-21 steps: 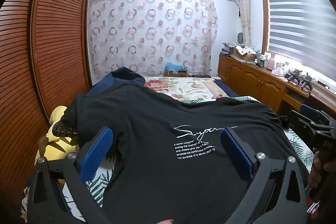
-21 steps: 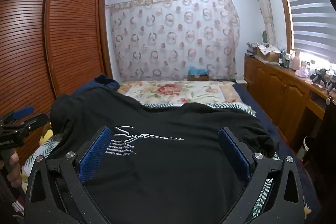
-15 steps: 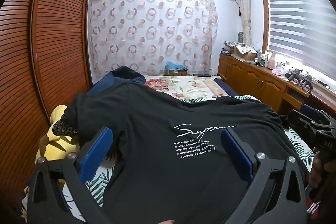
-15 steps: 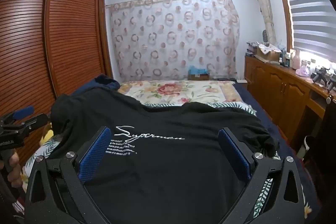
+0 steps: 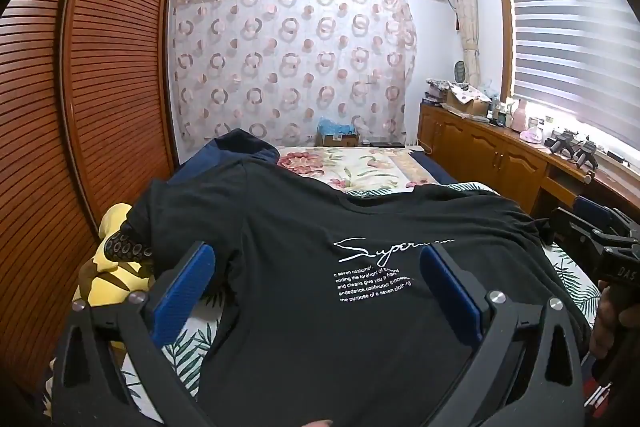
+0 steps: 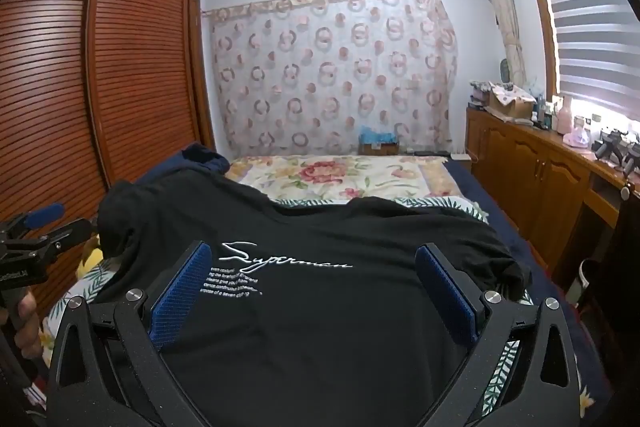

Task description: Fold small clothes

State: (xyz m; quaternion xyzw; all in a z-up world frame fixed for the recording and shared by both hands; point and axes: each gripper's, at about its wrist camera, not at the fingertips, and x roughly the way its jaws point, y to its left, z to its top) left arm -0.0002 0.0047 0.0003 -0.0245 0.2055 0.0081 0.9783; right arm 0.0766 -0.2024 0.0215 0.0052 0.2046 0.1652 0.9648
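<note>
A black T-shirt [image 5: 304,227] [image 6: 328,307] with white script print lies spread face up across the bed, collar at the far side. My left gripper [image 5: 316,263] hovers over its left half, open, blue pads wide apart with nothing pinched. My right gripper [image 6: 316,263] hovers over the right half, also open. Each gripper shows at the edge of the other's view, held by a hand: the right one [image 5: 600,247], the left one [image 6: 36,231].
The bed has a leaf-print sheet [image 5: 188,343] and a floral cover [image 6: 340,179] beyond the shirt. A yellow plush toy [image 5: 108,267] and a navy garment [image 5: 236,147] lie at the left. A slatted wardrobe [image 5: 80,107] stands left, wooden cabinets [image 6: 532,163] right.
</note>
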